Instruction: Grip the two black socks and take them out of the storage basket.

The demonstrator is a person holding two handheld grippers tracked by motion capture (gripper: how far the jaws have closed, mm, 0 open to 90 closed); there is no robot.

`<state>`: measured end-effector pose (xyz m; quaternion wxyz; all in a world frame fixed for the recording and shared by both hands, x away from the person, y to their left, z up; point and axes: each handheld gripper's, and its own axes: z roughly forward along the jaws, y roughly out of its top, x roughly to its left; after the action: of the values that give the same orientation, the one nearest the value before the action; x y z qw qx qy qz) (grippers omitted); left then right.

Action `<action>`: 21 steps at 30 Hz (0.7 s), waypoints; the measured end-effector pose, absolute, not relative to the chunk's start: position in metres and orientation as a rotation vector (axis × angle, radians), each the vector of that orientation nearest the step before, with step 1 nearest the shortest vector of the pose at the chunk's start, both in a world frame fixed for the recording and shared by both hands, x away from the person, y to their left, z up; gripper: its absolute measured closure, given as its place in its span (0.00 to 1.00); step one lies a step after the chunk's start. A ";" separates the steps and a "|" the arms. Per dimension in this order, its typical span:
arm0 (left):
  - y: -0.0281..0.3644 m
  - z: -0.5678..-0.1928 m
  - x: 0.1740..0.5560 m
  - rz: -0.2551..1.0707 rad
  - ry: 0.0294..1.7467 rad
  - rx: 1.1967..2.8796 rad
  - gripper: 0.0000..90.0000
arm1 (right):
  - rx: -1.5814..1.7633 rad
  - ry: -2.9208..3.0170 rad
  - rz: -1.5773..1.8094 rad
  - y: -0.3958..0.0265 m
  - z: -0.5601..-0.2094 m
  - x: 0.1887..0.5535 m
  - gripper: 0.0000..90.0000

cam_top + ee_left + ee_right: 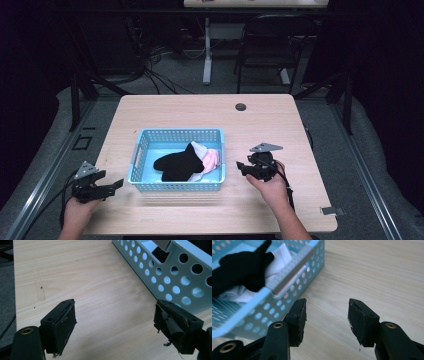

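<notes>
Now both grippers flank the blue basket: left gripper just off its left wall, right gripper beside its right wall, jaws apart, empty. Black sock lies inside the basket.

No legible text or labels anywhere.

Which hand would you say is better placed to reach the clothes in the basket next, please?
Probably the right gripper: it sits open beside the basket end where the black garment and pink cloth lie; the left gripper is farther away.
</notes>
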<state>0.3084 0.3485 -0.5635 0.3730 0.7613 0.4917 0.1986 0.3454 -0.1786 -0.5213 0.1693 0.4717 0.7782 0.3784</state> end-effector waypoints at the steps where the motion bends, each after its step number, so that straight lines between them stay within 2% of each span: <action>1: 0.348 -0.564 0.308 0.508 1.259 1.952 0.20 | 1.332 2.228 1.072 -0.177 -0.517 0.346 0.54; 21: 0.348 -0.564 0.309 0.504 1.258 1.953 0.20 | 1.212 2.398 1.047 -0.134 -0.469 0.375 0.56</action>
<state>0.3087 0.3478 -0.5639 0.3732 0.7622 0.4910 0.1969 0.3746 -0.1345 -0.4688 0.1283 0.4168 0.8247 0.3602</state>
